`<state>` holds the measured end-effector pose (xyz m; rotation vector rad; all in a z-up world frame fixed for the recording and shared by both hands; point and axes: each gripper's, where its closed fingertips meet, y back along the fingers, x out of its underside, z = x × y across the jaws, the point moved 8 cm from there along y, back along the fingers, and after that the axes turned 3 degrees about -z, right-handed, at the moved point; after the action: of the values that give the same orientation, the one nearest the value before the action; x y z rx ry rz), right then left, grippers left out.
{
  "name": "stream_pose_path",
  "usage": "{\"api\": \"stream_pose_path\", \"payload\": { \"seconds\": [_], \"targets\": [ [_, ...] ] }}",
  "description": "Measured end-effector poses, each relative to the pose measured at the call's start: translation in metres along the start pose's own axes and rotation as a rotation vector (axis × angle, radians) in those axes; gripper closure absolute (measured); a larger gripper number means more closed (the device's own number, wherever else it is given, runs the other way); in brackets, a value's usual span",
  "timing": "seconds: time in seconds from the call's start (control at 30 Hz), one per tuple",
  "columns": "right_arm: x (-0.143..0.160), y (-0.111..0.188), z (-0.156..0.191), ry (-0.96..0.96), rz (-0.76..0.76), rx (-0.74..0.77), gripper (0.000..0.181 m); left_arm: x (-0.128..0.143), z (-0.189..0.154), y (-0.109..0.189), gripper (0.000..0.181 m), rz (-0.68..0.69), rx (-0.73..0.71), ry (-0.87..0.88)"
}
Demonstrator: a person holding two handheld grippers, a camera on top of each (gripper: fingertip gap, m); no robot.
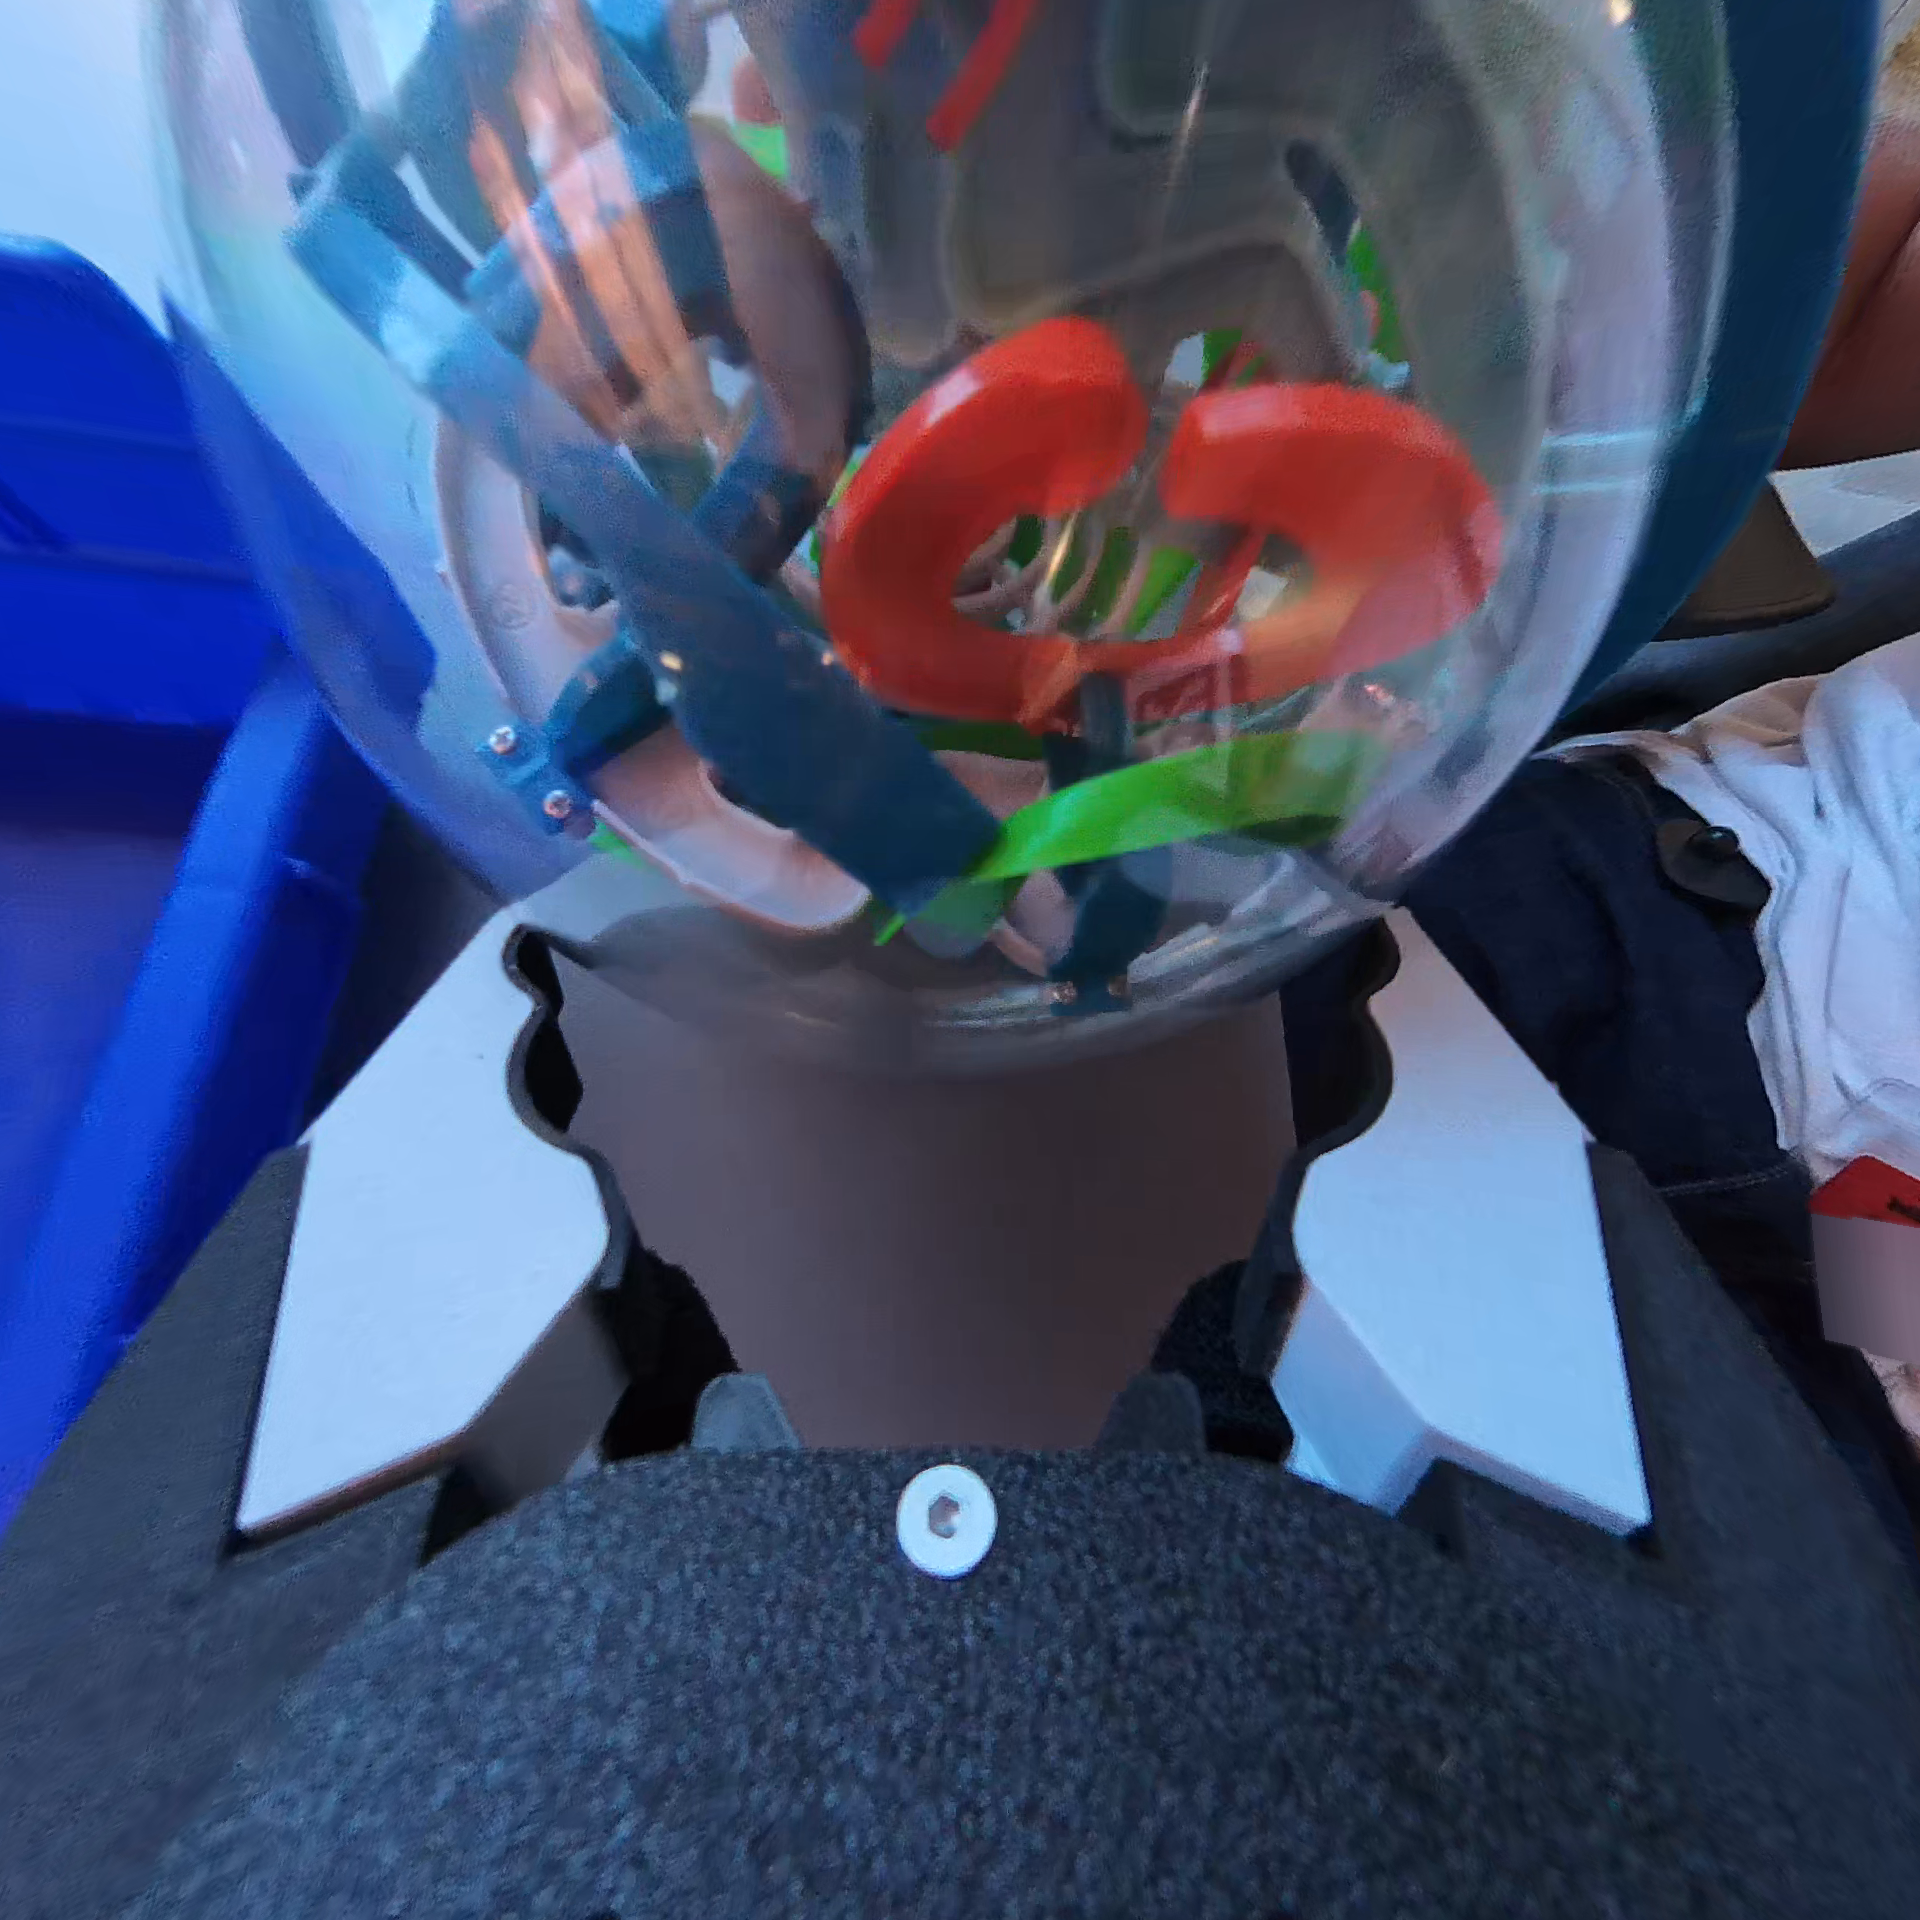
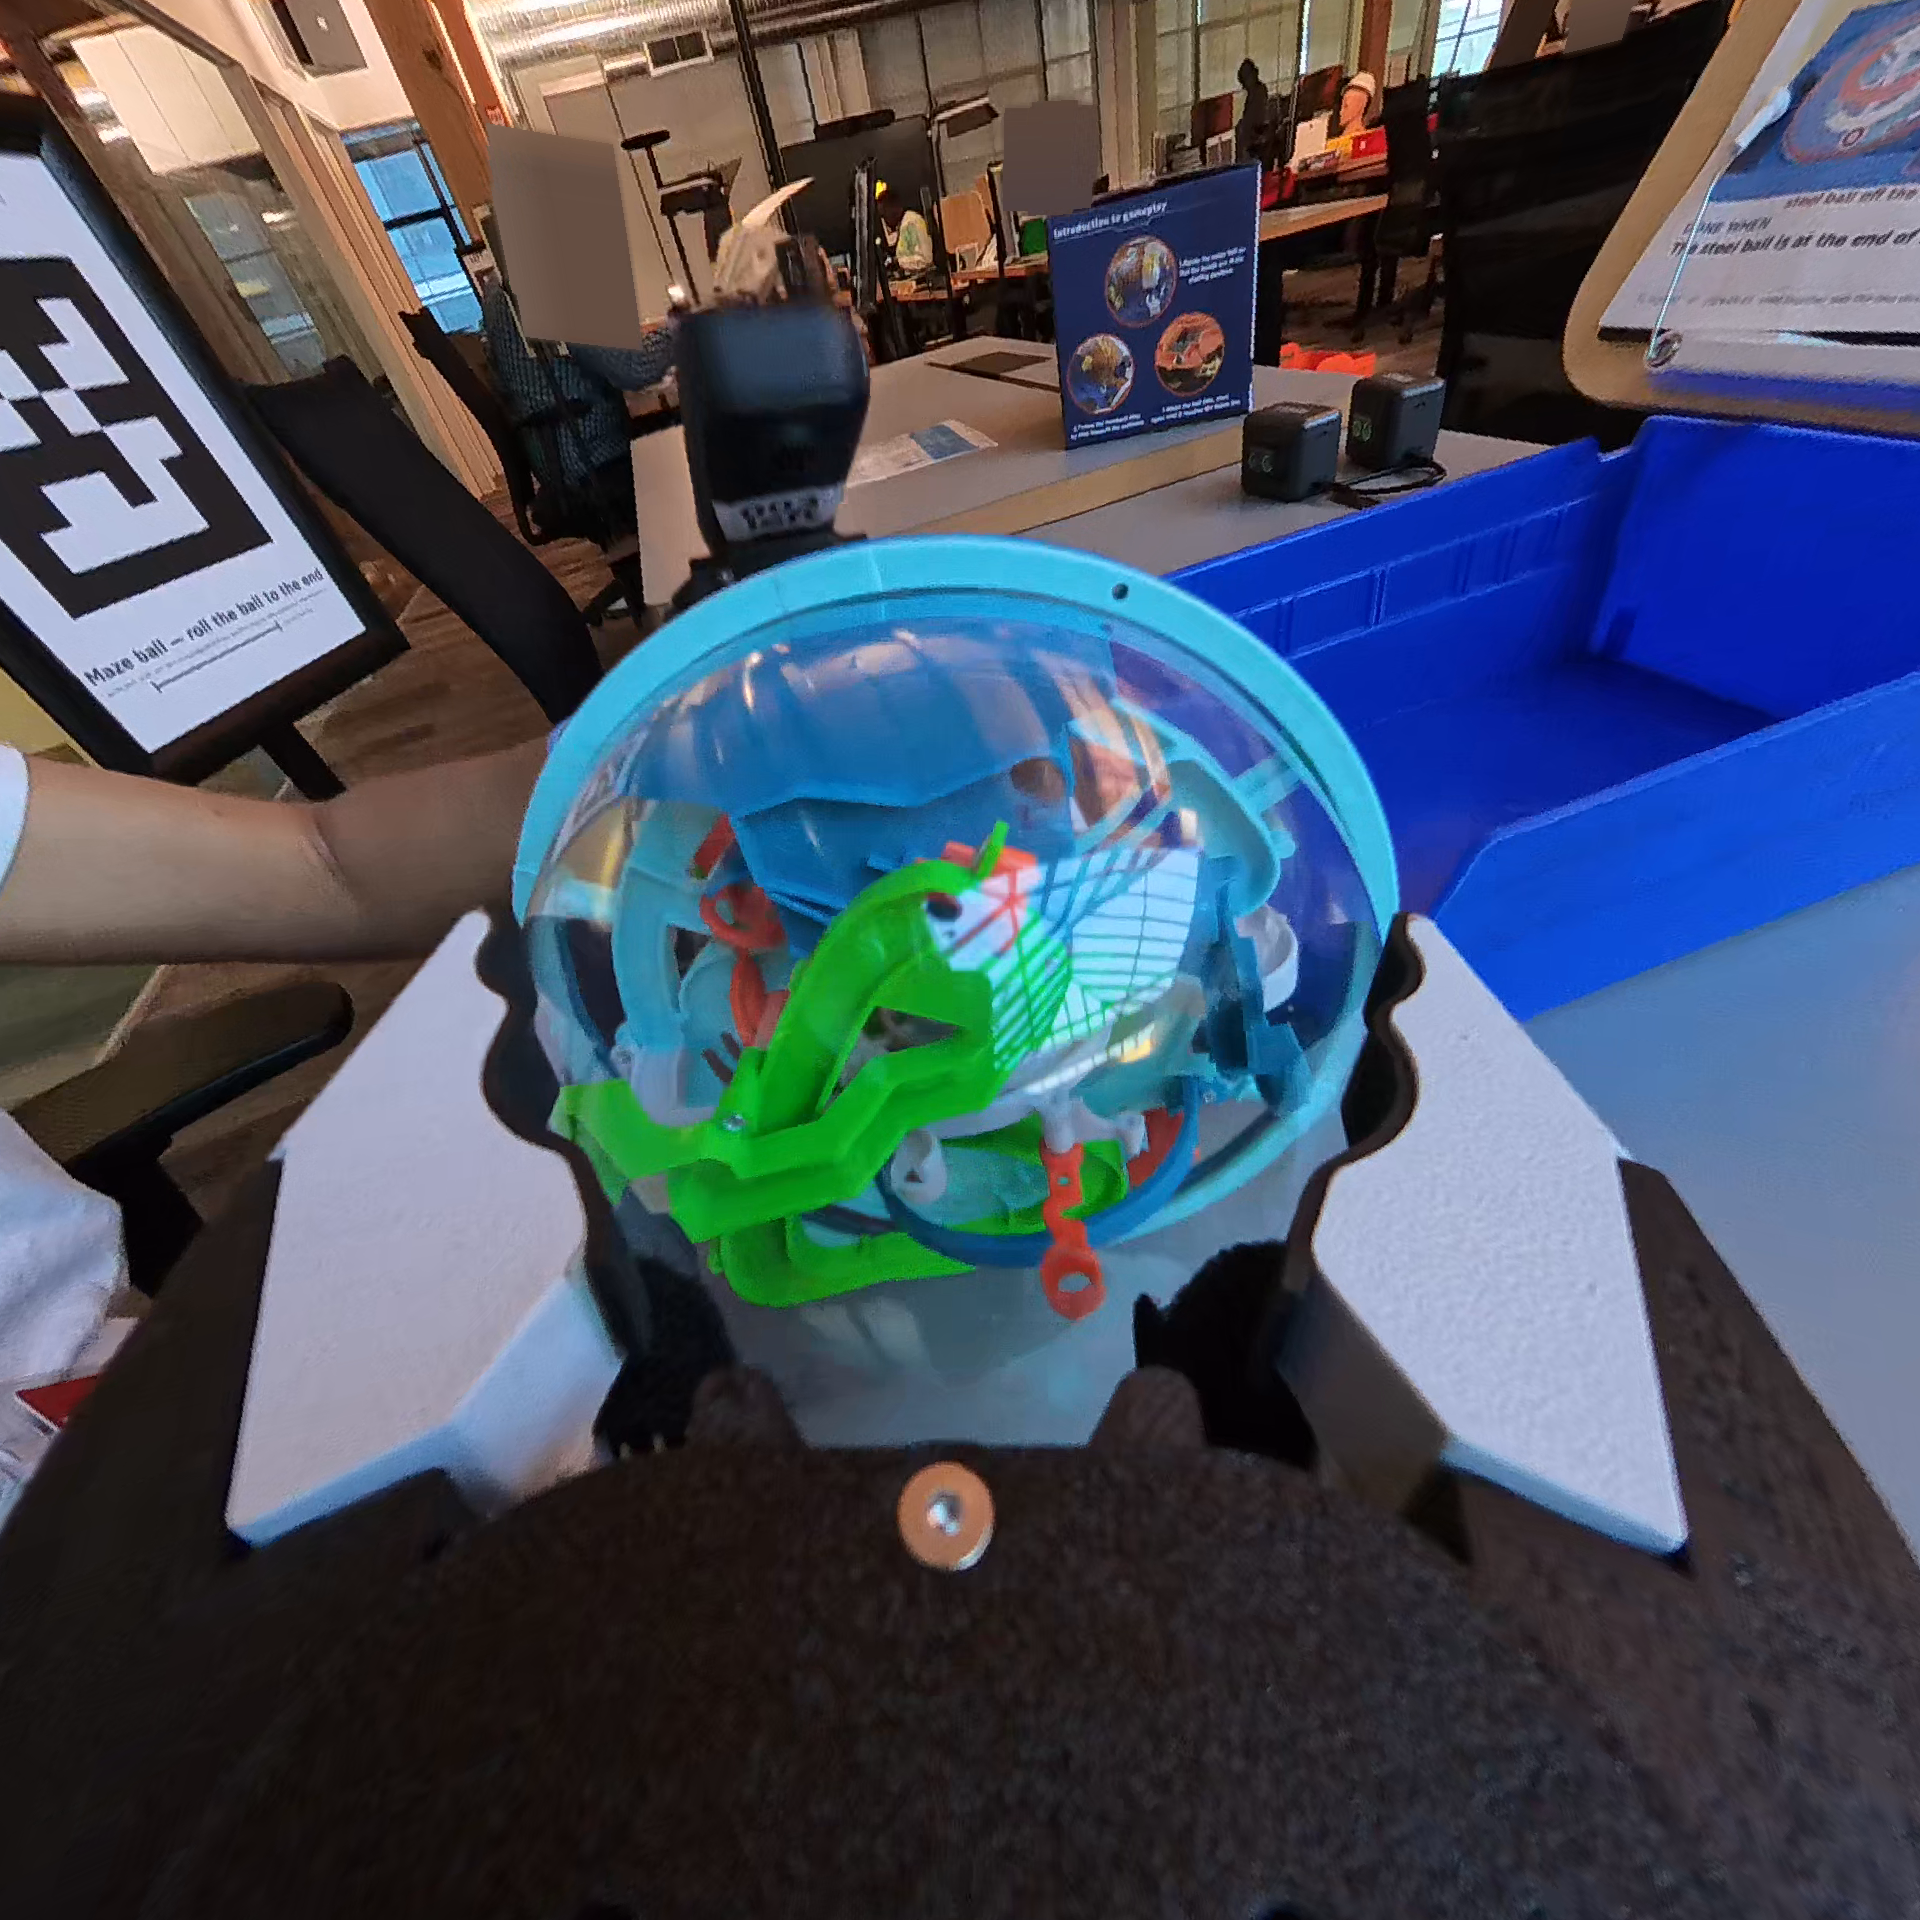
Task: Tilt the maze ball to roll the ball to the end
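Starting on the left: the left claw (image 1: 951,997) has its two white fingers (image 1: 416,1278) spread wide around the lower curve of the maze ball (image 1: 935,468), which fills the space just ahead of it. I cannot tell whether the fingers truly press the shell or only cradle it. To the claw's left sits a blue bin (image 1: 156,779). Inside the clear sphere, the red loop track (image 1: 1039,520) and a green ramp (image 1: 1143,800) sit close to the glass.

The right claw (image 2: 951,1039) is spread wide too, its fingers (image 2: 416,1195) hugging the sphere on both sides at its widest part, apparently clamping it. Beyond the ball a bare forearm (image 2: 260,862) reaches in from the left. Holding from opposite ends probably lets both wrists tip the sphere together. I cannot find the small steel ball in either view.
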<state>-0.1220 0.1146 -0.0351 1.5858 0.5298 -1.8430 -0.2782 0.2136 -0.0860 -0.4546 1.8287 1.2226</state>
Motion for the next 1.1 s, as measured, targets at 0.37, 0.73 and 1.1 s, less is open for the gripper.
{"api": "stream_pose_path", "payload": {
  "seconds": [0.37, 0.73, 1.1],
  "targets": [
    [-0.004, 0.005, -0.014, -0.096, -0.022, -0.004, 0.032, 0.004, 0.001, -0.021, 0.036, -0.034, 0.011, 0.042],
    [-0.009, -0.008, -0.03, -0.156, 0.072, -0.107, 0.036, 0.015, 0.0, -0.015, 0.038, 0.04, 0.001, 0.045],
    [-0.004, -0.005, -0.056, -0.25, -0.065, -0.144, 0.037, -0.026, 0.007, 0.005, 0.026, -0.011, -0.253, -0.254]
  ]
}}
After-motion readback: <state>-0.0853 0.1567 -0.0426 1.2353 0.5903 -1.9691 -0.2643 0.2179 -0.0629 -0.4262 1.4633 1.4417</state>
